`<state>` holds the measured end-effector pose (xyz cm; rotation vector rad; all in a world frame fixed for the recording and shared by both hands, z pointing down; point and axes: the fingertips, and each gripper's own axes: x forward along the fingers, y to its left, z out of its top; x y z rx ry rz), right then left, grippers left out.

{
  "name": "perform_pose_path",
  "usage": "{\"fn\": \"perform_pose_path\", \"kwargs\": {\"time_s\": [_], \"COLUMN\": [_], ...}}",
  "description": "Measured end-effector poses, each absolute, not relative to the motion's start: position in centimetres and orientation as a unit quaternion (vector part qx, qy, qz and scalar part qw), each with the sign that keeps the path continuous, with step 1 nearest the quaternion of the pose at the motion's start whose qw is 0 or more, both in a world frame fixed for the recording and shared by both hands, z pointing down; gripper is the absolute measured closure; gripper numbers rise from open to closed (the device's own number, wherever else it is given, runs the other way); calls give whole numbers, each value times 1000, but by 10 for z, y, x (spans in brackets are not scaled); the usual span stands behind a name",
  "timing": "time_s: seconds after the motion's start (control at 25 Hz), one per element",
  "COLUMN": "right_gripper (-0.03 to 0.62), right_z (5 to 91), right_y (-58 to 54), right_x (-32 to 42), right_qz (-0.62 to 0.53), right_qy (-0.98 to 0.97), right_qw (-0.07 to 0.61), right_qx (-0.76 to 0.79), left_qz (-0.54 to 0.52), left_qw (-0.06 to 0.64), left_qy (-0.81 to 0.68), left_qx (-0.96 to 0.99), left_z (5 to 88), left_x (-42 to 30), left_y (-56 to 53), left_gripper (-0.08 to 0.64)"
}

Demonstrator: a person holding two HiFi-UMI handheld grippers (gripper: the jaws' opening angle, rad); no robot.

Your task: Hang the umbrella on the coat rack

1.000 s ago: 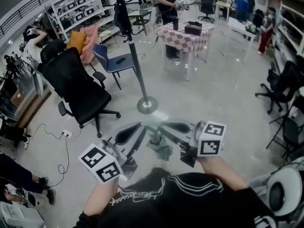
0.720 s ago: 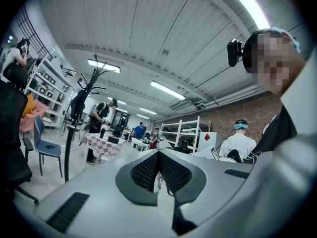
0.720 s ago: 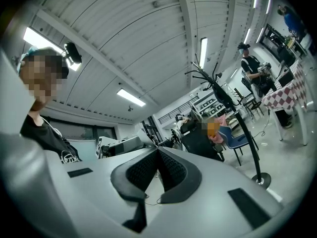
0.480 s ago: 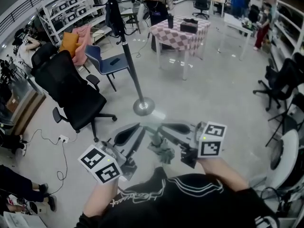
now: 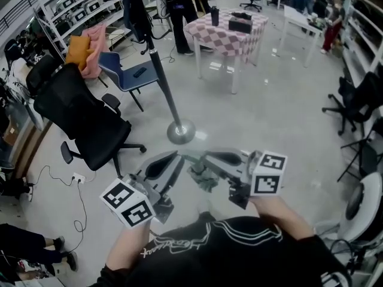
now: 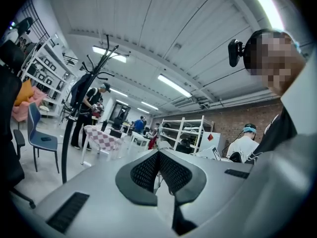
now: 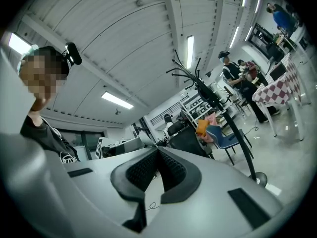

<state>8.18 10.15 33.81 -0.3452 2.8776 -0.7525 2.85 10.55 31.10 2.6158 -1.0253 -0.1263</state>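
Observation:
The coat rack (image 5: 163, 79) is a black pole on a round metal base (image 5: 181, 131), with dark things hung on its top, just ahead of me on the floor. It also shows at the left in the left gripper view (image 6: 66, 133) and at the right in the right gripper view (image 7: 225, 114). My left gripper (image 5: 167, 163) and right gripper (image 5: 215, 159) are held level before my chest, tips close together. Both are shut with nothing between the pads (image 6: 159, 155) (image 7: 157, 152). A crumpled grey-green thing (image 5: 203, 181) sits between them; I cannot tell whether it is the umbrella.
A black office chair (image 5: 84, 121) and a blue chair (image 5: 128, 76) stand left of the rack. Behind it is a checked table (image 5: 224, 28) with a person (image 5: 173, 5) beside it. More chairs (image 5: 359, 106) line the right side. A cable (image 5: 72, 178) trails on the floor.
The rack, chairs and checked table have come nearer and slid down in the head view. Both grippers keep the same pose before my chest, still shut.

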Motion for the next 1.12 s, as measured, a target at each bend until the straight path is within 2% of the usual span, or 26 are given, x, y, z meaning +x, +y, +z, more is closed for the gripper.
{"fn": "perform_pose_path", "kwargs": {"time_s": [0.56, 1.12], "right_gripper": [583, 583], "right_z": [350, 338], "right_y": [-24, -81], "right_x": [6, -43], "right_qz": [-270, -261], "right_qy": [953, 958], "right_qw": [58, 59], "right_qx": [-125, -101], "left_qz": [-60, -72], "left_qw": [176, 154], "left_qy": [-354, -382], "left_qx": [917, 908], "left_z": [324, 311], "left_x": [-49, -96], "left_y": [-17, -67], "left_gripper": [563, 563]}}
